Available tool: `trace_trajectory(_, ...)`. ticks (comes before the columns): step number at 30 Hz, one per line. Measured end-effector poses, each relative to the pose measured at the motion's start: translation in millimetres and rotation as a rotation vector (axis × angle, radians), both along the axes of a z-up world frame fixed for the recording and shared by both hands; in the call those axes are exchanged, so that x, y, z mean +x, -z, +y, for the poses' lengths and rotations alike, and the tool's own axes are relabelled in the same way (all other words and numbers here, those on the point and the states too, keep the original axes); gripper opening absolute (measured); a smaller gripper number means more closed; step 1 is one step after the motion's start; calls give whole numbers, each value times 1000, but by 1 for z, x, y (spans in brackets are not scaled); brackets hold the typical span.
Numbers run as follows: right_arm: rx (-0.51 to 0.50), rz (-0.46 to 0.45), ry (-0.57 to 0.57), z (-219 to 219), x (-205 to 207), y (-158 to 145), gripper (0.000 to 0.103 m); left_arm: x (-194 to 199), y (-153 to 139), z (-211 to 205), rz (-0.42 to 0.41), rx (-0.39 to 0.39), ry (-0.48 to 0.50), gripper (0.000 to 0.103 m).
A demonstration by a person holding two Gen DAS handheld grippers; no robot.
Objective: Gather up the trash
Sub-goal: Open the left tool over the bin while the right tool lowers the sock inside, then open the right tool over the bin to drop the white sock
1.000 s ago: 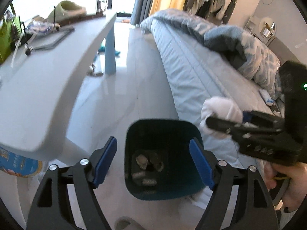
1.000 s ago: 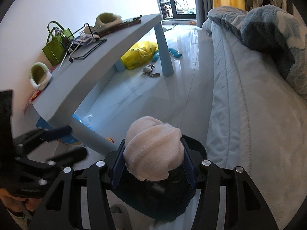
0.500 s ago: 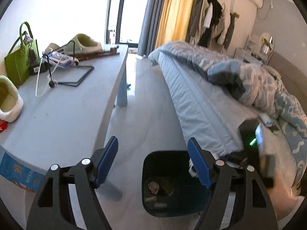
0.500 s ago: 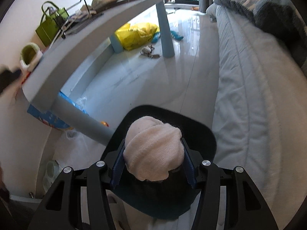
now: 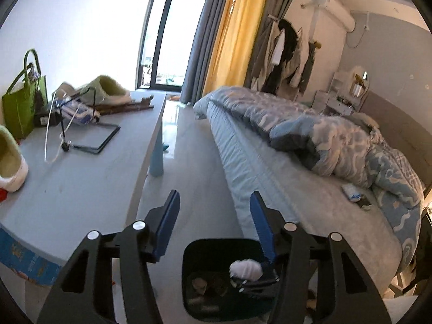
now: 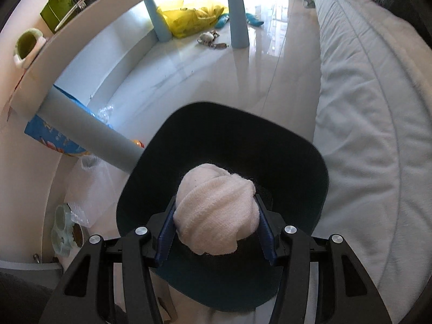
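A dark teal trash bin (image 6: 310,178) stands on the floor between the table and the bed, with a few scraps (image 5: 201,283) at its bottom. My right gripper (image 6: 216,224) points steeply down over the bin's mouth, shut on a rolled white wad of cloth (image 6: 216,210). In the left wrist view the same wad (image 5: 245,268) sits just inside the bin (image 5: 189,291), with the right gripper (image 5: 253,283) dark beneath it. My left gripper (image 5: 216,216) hovers above the bin, its jaws closing with nothing between them.
The grey table (image 5: 89,183) on the left carries green slippers (image 5: 108,89), a green bag (image 5: 19,108) and a wire stand. The bed (image 5: 310,189) with a rumpled quilt runs along the right. A table leg (image 6: 89,135), a blue box, a yellow bag (image 6: 189,19) and a pet bowl (image 6: 64,229) sit on the floor.
The left gripper rose and tilted up, so the bin slid to the bottom of its view, and its jaws narrowed. The right gripper sank with the wad down to the bin's mouth.
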State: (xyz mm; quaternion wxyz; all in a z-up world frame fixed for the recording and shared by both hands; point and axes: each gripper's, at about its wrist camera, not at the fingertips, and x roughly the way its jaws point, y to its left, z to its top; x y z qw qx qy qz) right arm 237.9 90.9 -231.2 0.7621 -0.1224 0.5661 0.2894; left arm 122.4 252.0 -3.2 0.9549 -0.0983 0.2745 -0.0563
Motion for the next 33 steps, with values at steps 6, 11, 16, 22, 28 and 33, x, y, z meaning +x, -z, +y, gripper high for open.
trace_trajectory(6,-17,0,-4,-2,-1,2,67,-2,-11,-11,-50,41,13,57)
trace_trajectory(11,28,-50,-31,-6,-6,-16,74,-1,-18,-20,-68,28,23,57)
trace_trajectory(16,86,-102,-45,-13,-9,-41,75,1,-28,-31,-87,-6,33,57)
trace_trajectory(22,159,-192,-35,-32,-10,-79,75,-1,-43,-49,-128,-6,47,57)
trace_trajectory(28,201,-275,6,-66,-9,-110,77,2,-48,-68,-133,-8,64,57)
trace_trajectory(33,210,-304,53,-95,-3,-122,78,9,-44,-96,-116,25,100,57)
